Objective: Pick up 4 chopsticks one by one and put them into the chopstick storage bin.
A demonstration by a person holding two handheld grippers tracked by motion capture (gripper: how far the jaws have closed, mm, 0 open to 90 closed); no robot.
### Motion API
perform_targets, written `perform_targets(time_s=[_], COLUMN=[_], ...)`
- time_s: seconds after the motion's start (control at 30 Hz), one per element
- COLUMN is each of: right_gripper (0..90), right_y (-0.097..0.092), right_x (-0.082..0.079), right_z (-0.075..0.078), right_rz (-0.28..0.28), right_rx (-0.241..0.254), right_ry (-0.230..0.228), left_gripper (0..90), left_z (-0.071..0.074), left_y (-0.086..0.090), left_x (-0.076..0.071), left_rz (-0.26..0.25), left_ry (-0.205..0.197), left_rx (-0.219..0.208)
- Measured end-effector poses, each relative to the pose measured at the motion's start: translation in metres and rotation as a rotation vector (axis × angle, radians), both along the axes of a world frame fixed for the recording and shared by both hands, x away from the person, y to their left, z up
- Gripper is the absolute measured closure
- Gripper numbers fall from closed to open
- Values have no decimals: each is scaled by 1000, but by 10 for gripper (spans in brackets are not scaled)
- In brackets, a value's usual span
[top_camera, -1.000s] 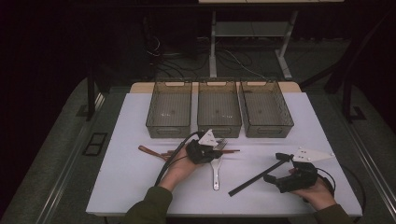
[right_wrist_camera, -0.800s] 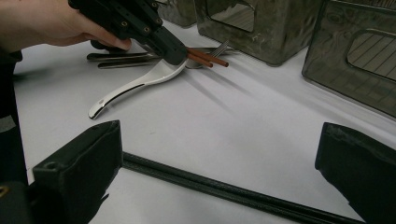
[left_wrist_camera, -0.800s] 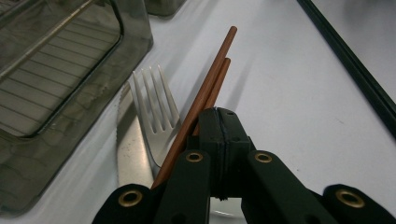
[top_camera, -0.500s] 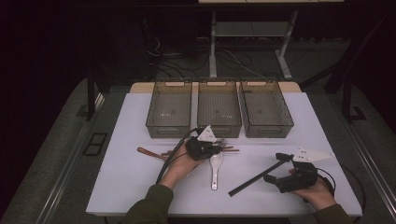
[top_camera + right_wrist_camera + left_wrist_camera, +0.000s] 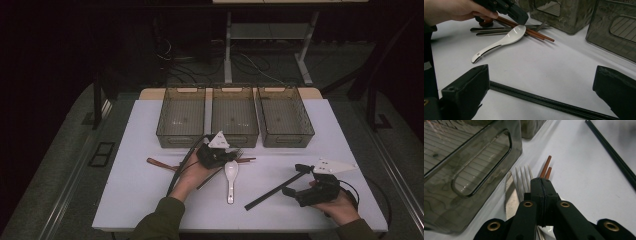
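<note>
High view: left tool [image 5: 227,156] pinches the brown chopsticks [image 5: 545,168] off the cutlery pile, likely to sort into a bin [image 5: 181,120]; right tool [image 5: 541,95] gapes empty over black chopsticks [image 5: 544,101].

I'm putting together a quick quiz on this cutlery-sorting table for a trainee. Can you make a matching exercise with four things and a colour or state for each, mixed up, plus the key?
Things:
1. spoon
2. brown chopsticks
3. left gripper
4. right gripper

Colour or state:
A. jaws wide apart, a black stick lying on the table between them
B. white, lying on the table with its bowl towards the bins
C. jaws pressed together over the cutlery
D. reddish brown, a pair lying side by side

Pairs: 1-B, 2-D, 3-C, 4-A
</note>
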State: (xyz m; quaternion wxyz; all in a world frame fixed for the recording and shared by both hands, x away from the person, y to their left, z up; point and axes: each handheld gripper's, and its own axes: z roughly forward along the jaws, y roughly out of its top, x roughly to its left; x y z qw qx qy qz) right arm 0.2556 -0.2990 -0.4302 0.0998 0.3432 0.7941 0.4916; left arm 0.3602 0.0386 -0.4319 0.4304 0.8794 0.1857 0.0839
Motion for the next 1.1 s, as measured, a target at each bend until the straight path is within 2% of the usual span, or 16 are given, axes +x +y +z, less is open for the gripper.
perform_targets(time_s=[0.13,0.2,0.3,0.47,0.53,0.73,0.9,1.1], right_gripper=[10,10,10,10,10,10,10,10], right_y=[0,0,0,0,0,1,1,1], right_x=[0,0,0,0,0,0,0,0], right_z=[0,0,0,0,0,0,0,-1], right_rz=[3,3,6,6,6,9,11,13], right_rx=[1,1,1,0,-1,0,-1,-1], right_ry=[-1,-1,0,0,-1,3,4,4], left_gripper=[846,816,768,744,741,731,736,766], left_z=[5,11,15,16,15,8,2,-4], left_y=[7,16,25,41,55,74,80,82], left_x=[0,0,-1,-2,-1,2,6,7], left_rz=[-1,-4,-6,-9,4,12,8,-26], left_ry=[10,22,24,31,34,42,53,81], left_rx=[-17,-29,-22,-15,-25,-12,-2,-6])
